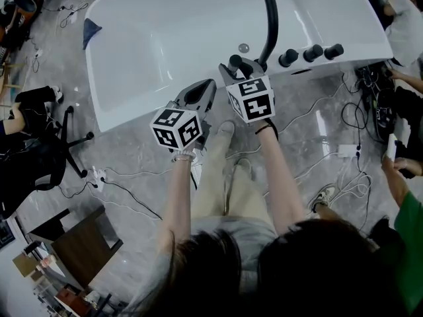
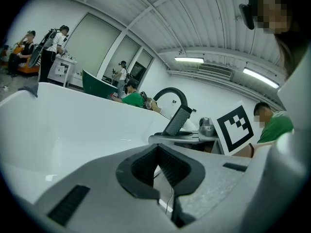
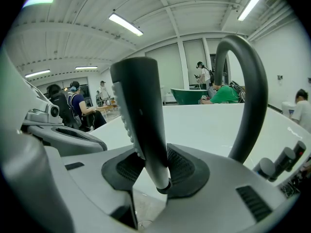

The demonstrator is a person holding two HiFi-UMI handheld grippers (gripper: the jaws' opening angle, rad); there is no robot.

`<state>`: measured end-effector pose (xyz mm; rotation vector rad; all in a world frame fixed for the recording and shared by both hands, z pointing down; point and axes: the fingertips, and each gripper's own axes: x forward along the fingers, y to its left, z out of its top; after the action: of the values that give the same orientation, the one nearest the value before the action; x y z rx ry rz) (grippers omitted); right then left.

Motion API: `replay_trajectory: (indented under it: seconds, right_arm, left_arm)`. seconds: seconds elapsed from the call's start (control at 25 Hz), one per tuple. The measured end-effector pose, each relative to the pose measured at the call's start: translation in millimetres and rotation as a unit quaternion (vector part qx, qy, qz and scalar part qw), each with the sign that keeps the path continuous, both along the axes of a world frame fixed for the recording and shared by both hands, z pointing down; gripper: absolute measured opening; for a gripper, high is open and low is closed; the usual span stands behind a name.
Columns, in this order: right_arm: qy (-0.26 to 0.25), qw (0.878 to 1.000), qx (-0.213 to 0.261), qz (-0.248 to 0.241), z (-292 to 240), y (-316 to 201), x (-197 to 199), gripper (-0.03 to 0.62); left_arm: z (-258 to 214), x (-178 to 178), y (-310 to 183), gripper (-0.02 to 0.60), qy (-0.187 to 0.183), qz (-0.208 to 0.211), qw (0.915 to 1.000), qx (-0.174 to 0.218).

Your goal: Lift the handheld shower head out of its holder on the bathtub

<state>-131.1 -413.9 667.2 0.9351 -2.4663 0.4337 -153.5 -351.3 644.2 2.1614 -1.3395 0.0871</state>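
Observation:
The dark grey handheld shower head (image 3: 141, 115) stands upright between the pads of my right gripper (image 3: 155, 166), which is shut on its handle. In the head view that right gripper (image 1: 241, 68) is at the near rim of the white bathtub (image 1: 165, 38), beside the black arched faucet (image 1: 269, 18), and the shower head (image 1: 236, 63) pokes out of its jaws. My left gripper (image 1: 201, 92) hovers just to the left by the tub's rim, shut with nothing in it. Seen from the left gripper (image 2: 158, 154), the shower head (image 2: 179, 120) stands tilted in the other gripper.
Three black knobs (image 1: 312, 53) sit on the tub deck right of the faucet (image 3: 248, 91). A blue cloth (image 1: 90, 28) lies in the tub's far left corner. Cables (image 1: 344, 121) run over the floor. An office chair (image 1: 53, 144) stands left; people sit at the right (image 1: 403, 203).

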Motion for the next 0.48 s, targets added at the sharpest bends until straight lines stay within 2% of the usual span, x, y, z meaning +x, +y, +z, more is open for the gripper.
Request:
replay_trajectory:
  seconds: [0.48]
  right_arm:
    - [-0.001, 1.0, 0.012, 0.003, -51.9, 14.6, 4.3, 0.132]
  left_arm:
    - [-51.0, -2.5, 4.2, 0.006, -0.001, -0.002, 0.9998, 0.021]
